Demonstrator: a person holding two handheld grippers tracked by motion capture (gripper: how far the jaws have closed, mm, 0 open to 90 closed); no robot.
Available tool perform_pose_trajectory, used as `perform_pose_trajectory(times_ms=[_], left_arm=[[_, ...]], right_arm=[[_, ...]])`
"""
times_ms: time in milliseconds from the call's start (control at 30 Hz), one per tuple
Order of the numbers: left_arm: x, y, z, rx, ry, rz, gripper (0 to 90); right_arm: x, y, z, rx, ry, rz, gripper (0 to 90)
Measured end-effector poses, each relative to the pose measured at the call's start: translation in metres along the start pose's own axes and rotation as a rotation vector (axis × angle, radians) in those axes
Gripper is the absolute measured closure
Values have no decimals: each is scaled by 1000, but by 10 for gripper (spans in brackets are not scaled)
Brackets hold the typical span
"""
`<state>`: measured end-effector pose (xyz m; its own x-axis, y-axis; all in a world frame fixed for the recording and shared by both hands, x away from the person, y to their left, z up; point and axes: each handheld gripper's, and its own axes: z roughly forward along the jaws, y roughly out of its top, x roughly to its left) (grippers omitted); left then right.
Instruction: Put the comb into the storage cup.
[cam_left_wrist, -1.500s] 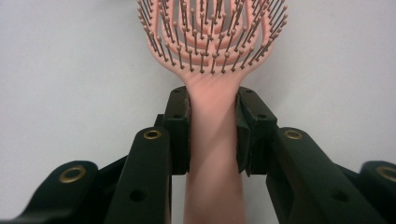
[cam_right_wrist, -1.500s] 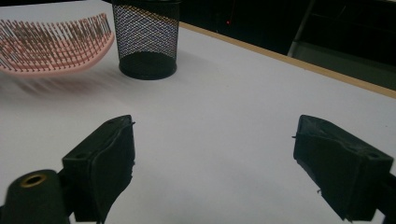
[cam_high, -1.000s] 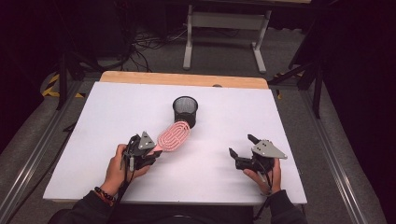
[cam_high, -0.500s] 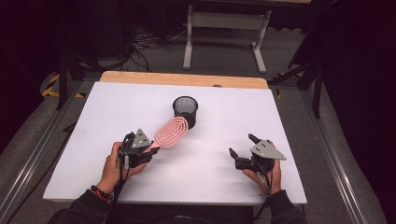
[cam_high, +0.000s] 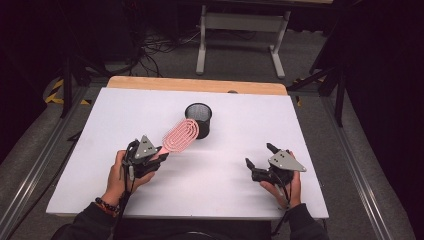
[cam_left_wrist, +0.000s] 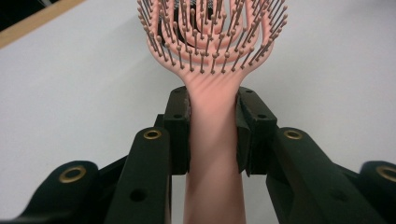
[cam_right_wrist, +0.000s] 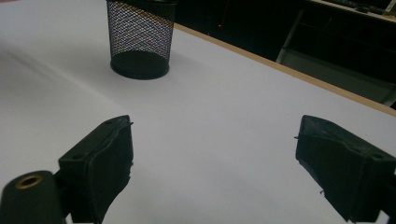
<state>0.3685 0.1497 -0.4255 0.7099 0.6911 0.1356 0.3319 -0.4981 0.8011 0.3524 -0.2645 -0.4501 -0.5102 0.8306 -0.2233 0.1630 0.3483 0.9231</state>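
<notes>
1. Hairbrush (cam_high: 180, 135): pink, held by its handle in the left gripper (cam_high: 161, 153), jaws clamped on the handle just below the head, seen clearly in the left gripper view (cam_left_wrist: 212, 100). The head is lifted off the table (cam_high: 240, 190) and points up and away toward the mesh cup (cam_high: 198, 120); in the high view the head overlaps the cup's near-left side, touching or just short, cannot tell.
2. Right gripper (cam_high: 258, 170): jaws wide apart, nothing between them, parked low over the table at the right, well apart from cup and brush.
3. Risk: the brush head looks about as wide as the cup's mouth. If it goes in head first it could catch on the rim and jam, or tip the cup.
4. Risk: the cup is light wire mesh and nobody steadies it. A push from the brush could slide it or knock it over, since the right gripper is too far off to help.
5. Risk: the grip sits on a smooth tapered handle, with the heavy head far out. The brush could pivot or slip in the jaws when tilted.
6. Risk: bristles may snag in the mesh.
7. Container: the one black mesh cup (cam_right_wrist: 140, 39), upright, mid-table. Looks empty in the right gripper view; bottom not fully visible.
</notes>
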Motion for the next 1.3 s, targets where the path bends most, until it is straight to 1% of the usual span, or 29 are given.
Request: perform_pose_trajectory(times_ms=[100,167,233,267,333,533,700,733,800,900,967,1067,1167,1233,1300], left_arm=[[2,1,-2,-22,10,0,694],[2,1,-4,-40,9,-4,694],[2,2,-6,-59,18,8,694],[1,2,-8,-73,15,11,694],[0,3,-11,-89,32,20,694],[4,3,-14,-131,35,4,694],[5,4,-15,-161,38,3,694],[6,5,-15,-165,32,0,694],[6,5,-15,-166,34,-1,694],[7,5,-16,-182,42,4,694],[8,6,-17,-192,40,3,694],[11,7,-19,-211,61,0,694],[13,7,-21,-226,65,-5,694],[15,7,-22,-247,70,-12,694],[15,7,-23,-265,84,-12,694]], right_arm=[[0,0,0,1,-1,-4,118],[0,0,0,-1,-1,-8,118],[0,0,0,-2,-2,-7,118],[1,0,0,-2,-3,-8,118],[1,1,0,-1,-3,-15,118],[2,1,0,-2,-3,-16,118],[2,1,0,2,-2,-19,119],[2,1,0,2,-3,-20,119],[2,1,0,0,-1,-21,119],[3,1,0,-2,-7,-24,118],[3,1,0,-2,-7,-24,118],[2,1,1,0,-6,-23,118],[2,1,1,0,-6,-23,118],[2,1,0,-2,-6,-23,118],[2,1,1,-1,-5,-19,119]])
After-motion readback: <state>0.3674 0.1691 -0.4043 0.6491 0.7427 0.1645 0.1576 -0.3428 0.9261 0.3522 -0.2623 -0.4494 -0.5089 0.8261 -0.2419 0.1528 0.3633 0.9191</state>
